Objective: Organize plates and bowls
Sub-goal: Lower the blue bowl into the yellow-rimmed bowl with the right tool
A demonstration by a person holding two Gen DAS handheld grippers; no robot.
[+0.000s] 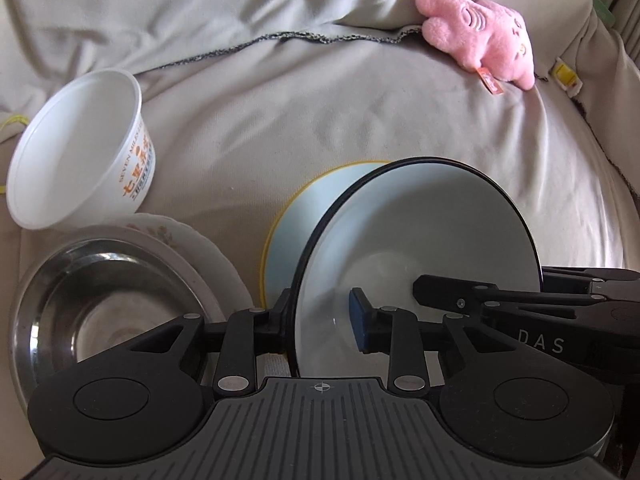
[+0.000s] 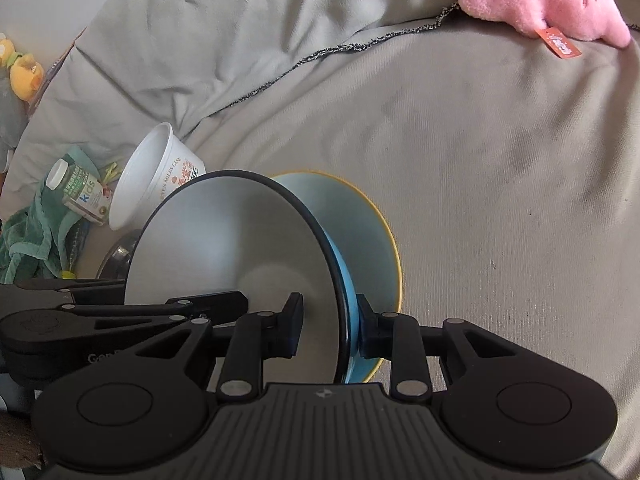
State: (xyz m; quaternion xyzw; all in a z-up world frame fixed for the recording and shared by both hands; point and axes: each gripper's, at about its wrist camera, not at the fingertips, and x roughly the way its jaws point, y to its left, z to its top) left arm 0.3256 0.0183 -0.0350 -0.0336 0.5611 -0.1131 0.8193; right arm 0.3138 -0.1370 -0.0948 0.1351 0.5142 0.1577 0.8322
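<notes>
A grey-beige bed cover (image 1: 320,112) fills both views and carries everything. Largest on it is the black-rimmed white bowl (image 1: 420,248), tipped up on edge, with a blue bowl with a yellow rim (image 1: 296,232) nested just behind it.

The left gripper (image 1: 320,316) straddles the near wall of the black-rimmed bowl: its left finger is outside the wall and its blue-padded right finger (image 1: 362,320) is inside. The jaws are set narrowly about that wall, but whether the pads press on it cannot be told. The right gripper (image 2: 328,316) is clamped across both bowls' walls, one finger inside the white bowl (image 2: 240,248) and the other against the outside of the blue bowl (image 2: 356,232).

Left of the left jaws sits a steel bowl (image 1: 100,296) on a floral plate (image 1: 188,248), and beyond them a white plastic tub with orange print (image 1: 80,152) lies tilted. Far ahead and right of the jaws lies a pink plush toy (image 1: 480,36). In the right wrist view, far left of the jaws, a "kids" carton (image 2: 80,192) rests on a green cloth (image 2: 28,240)
</notes>
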